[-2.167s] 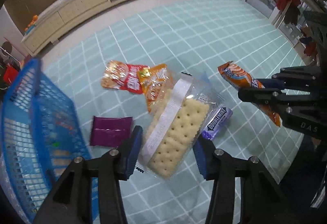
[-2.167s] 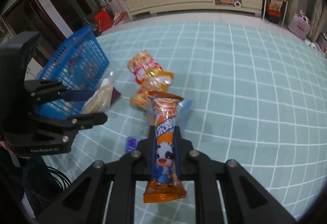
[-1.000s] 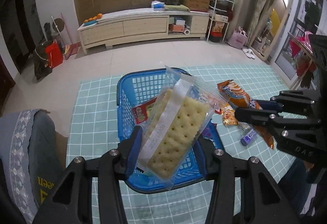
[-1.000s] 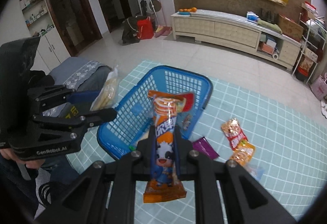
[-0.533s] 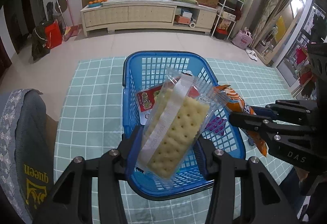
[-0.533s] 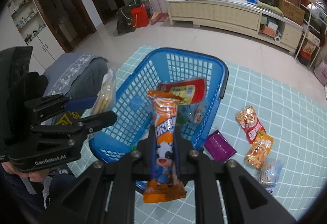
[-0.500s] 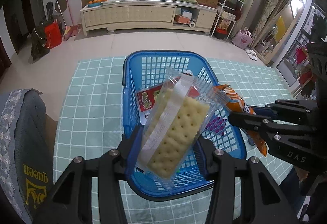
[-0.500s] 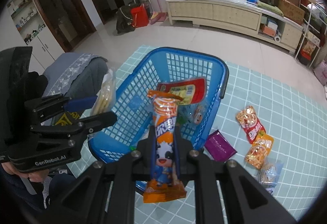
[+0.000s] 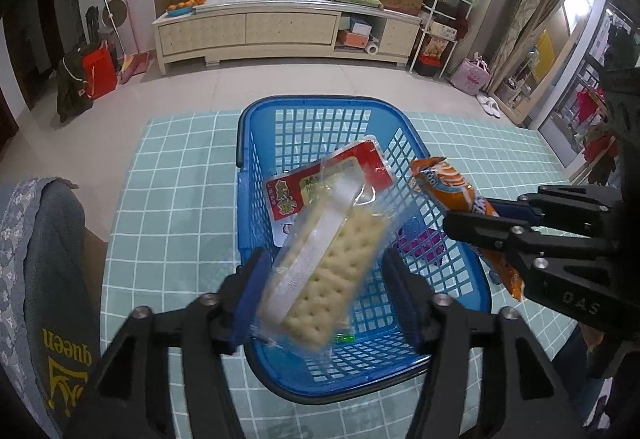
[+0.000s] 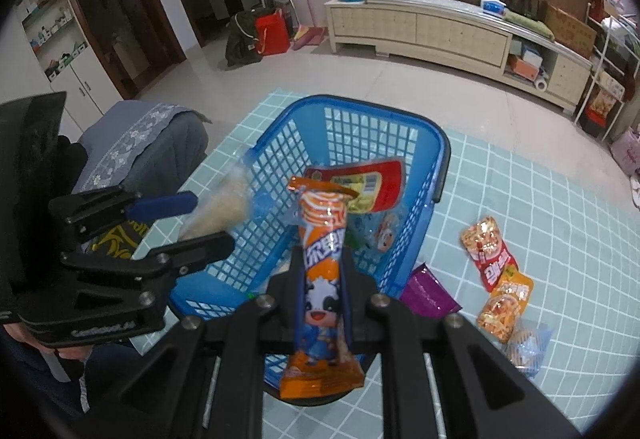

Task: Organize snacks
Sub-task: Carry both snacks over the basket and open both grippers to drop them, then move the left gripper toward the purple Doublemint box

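Observation:
My left gripper (image 9: 324, 291) has opened; the clear cracker pack (image 9: 328, 263) is loose between its spread blue pads, blurred, over the blue basket (image 9: 248, 143). It also shows as a blur in the right wrist view (image 10: 220, 207) by the left gripper (image 10: 192, 219). My right gripper (image 10: 322, 275) is shut on an orange cartoon-cow snack bar (image 10: 322, 279), held over the basket's (image 10: 440, 159) near right rim; the bar also shows in the left wrist view (image 9: 452, 187). A red snack pack (image 9: 320, 179) lies in the basket.
On the teal grid mat right of the basket lie a purple packet (image 10: 428, 295), a red packet (image 10: 488, 251), an orange packet (image 10: 506, 303) and a clear blue-edged packet (image 10: 528, 347). A grey cushion (image 9: 40, 279) lies left. A long cream cabinet (image 9: 280, 31) stands at the far wall.
The left gripper's jaws have spread and the cracker pack has come loose and tilted toward the basket. Both grippers have moved closer over the basket. The right gripper still holds the orange bar.

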`<control>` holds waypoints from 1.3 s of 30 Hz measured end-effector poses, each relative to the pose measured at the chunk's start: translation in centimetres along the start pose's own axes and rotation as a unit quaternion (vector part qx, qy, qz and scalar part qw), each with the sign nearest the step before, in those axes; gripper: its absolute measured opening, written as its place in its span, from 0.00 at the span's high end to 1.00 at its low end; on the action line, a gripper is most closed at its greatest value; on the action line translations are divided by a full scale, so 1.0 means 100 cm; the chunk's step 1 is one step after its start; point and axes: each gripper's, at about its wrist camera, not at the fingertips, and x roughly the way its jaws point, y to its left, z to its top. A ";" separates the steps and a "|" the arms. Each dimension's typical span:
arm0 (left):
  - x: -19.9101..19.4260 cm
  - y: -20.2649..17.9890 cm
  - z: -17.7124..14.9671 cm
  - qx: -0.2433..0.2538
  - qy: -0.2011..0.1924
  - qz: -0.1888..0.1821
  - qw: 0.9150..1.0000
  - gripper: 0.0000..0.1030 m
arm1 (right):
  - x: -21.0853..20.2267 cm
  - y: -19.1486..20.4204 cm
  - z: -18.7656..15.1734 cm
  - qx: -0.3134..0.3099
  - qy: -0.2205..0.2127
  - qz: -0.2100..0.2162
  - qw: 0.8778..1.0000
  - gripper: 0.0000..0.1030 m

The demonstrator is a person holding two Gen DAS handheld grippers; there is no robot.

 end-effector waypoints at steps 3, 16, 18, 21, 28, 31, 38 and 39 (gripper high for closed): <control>-0.003 0.000 -0.001 0.002 -0.002 0.002 1.000 0.40 | 0.000 -0.004 0.000 0.010 -0.003 -0.007 1.000 0.50; -0.024 -0.019 -0.005 0.016 -0.009 0.004 1.000 0.36 | -0.034 -0.017 -0.011 0.019 -0.013 -0.013 1.000 0.27; -0.028 -0.027 -0.006 0.021 -0.011 0.003 1.000 0.35 | -0.043 -0.021 -0.014 0.023 -0.018 -0.014 0.999 0.26; -0.034 -0.038 -0.006 0.027 -0.014 -0.001 1.000 0.32 | -0.057 -0.029 -0.018 0.026 -0.025 -0.021 0.999 0.26; -0.040 -0.078 -0.005 0.056 -0.019 -0.006 0.998 0.31 | -0.085 -0.048 -0.033 0.038 -0.037 -0.032 0.998 0.25; -0.038 -0.094 -0.004 0.067 -0.018 -0.014 0.997 0.30 | -0.096 -0.058 -0.042 0.044 -0.041 -0.038 0.997 0.25; -0.024 -0.136 -0.002 0.091 -0.014 -0.030 0.995 0.27 | -0.114 -0.092 -0.062 0.071 -0.046 -0.055 0.995 0.25; -0.019 -0.144 -0.002 0.096 -0.011 -0.034 0.995 0.27 | -0.115 -0.098 -0.065 0.075 -0.046 -0.058 0.994 0.25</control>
